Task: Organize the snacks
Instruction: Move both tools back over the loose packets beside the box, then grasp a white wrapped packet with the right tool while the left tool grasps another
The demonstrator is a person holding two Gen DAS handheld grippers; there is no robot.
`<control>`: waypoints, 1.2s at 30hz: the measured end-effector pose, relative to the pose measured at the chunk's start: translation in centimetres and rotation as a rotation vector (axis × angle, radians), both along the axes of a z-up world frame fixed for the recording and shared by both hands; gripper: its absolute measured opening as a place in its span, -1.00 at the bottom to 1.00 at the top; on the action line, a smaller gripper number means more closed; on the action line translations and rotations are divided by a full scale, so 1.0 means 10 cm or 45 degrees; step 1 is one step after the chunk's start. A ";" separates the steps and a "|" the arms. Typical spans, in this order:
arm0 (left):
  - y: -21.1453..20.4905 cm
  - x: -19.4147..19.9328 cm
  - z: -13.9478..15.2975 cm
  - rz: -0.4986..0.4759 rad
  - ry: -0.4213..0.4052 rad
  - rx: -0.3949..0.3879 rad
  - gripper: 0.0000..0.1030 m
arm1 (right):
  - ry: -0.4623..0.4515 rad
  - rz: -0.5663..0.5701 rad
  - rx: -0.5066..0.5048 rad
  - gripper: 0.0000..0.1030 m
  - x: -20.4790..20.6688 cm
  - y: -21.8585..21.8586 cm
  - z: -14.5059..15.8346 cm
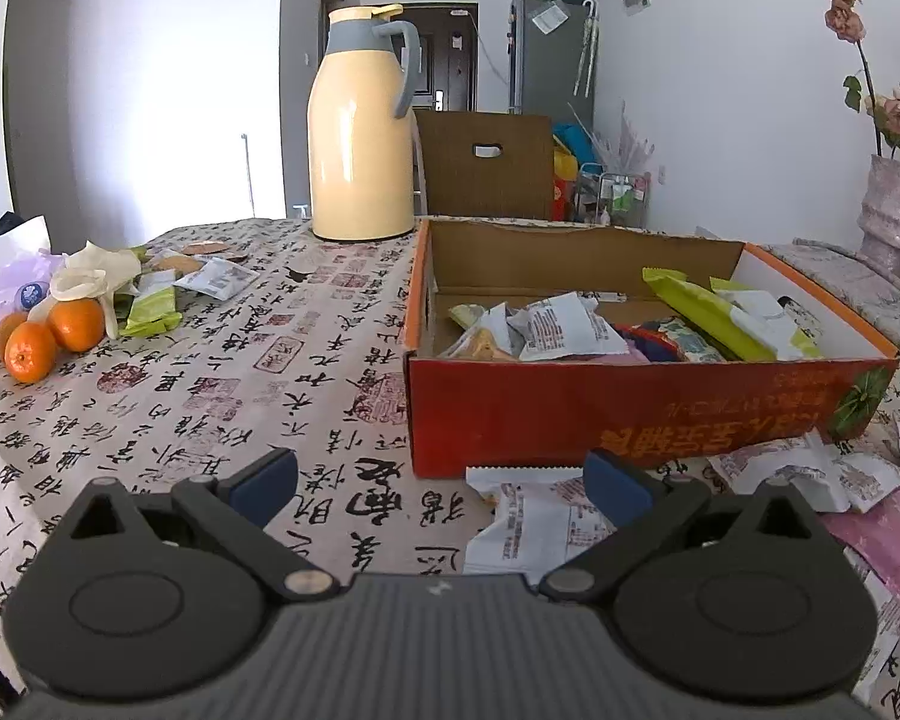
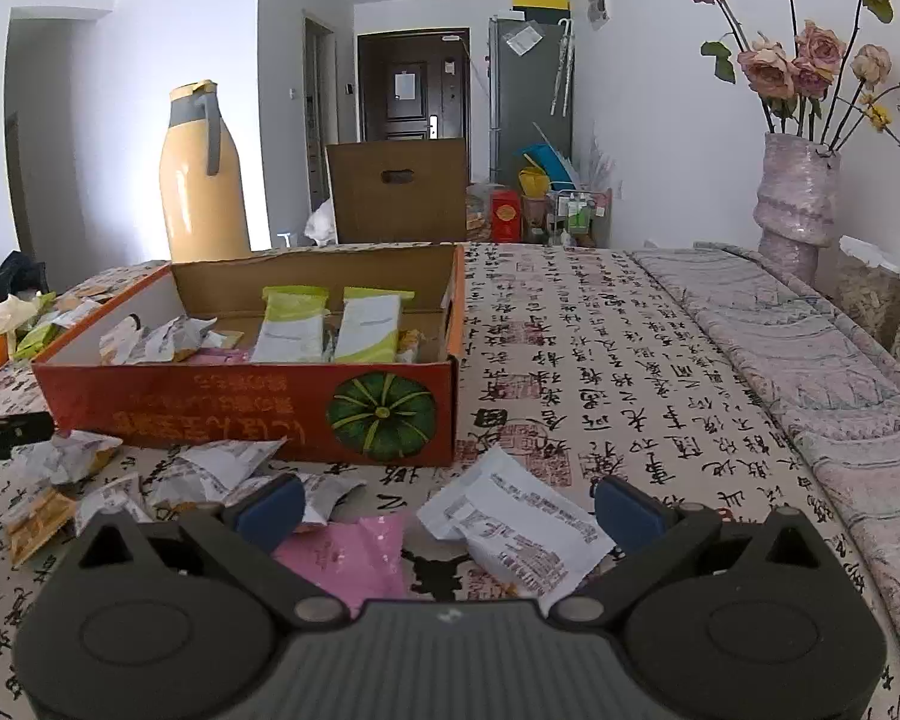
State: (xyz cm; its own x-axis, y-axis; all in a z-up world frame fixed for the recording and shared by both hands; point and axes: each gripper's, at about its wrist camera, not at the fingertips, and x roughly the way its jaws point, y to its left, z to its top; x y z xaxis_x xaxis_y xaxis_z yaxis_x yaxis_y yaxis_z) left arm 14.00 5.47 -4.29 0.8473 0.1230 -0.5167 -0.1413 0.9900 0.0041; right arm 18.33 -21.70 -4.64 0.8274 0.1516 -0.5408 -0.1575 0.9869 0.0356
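A shallow red cardboard box [image 1: 630,414] [image 2: 210,408] sits on the table and holds several snack packets, among them green-and-white ones [image 1: 720,318] [image 2: 291,324]. My left gripper [image 1: 441,489] is open above the tablecloth in front of the box, with a white packet [image 1: 528,525] by its right finger. My right gripper [image 2: 450,504] is open over a white packet [image 2: 510,522] and a pink packet [image 2: 354,558]. More loose packets [image 2: 210,471] lie before the box. Nothing is held.
A yellow thermos jug [image 1: 360,132] stands behind the box. Oranges [image 1: 54,336] and more packets [image 1: 150,306] lie at the far left. A vase of dried roses [image 2: 798,198] stands at the right, beside a folded quilt [image 2: 810,348]. A brown carton [image 2: 399,189] is beyond the table.
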 end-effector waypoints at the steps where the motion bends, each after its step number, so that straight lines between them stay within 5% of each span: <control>1: 0.00 0.00 0.00 0.001 0.000 -0.002 1.00 | 0.002 -0.002 -0.002 1.00 0.01 -0.01 0.00; 18: 0.03 0.01 -0.01 0.009 0.018 -0.033 1.00 | 0.222 -0.126 -0.056 1.00 0.52 -0.19 -0.40; 26: 0.03 0.02 -0.01 0.016 0.020 -0.037 1.00 | 0.199 -0.128 -0.038 1.00 0.52 -0.20 -0.44; 34: 0.04 0.03 -0.02 0.019 0.031 -0.040 1.00 | 0.157 -0.081 -0.025 0.60 0.45 -0.17 -0.41; 36: 0.05 0.03 -0.02 0.017 0.030 -0.045 1.00 | 0.142 -0.066 -0.025 0.25 0.43 -0.16 -0.40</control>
State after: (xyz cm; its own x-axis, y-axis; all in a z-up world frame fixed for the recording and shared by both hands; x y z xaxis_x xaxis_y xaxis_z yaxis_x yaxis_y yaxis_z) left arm 14.28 5.98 -4.49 0.8333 0.1154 -0.5406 -0.1545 0.9876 -0.0274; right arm 22.63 -23.28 -8.60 0.7684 0.0989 -0.6323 -0.1026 0.9942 0.0308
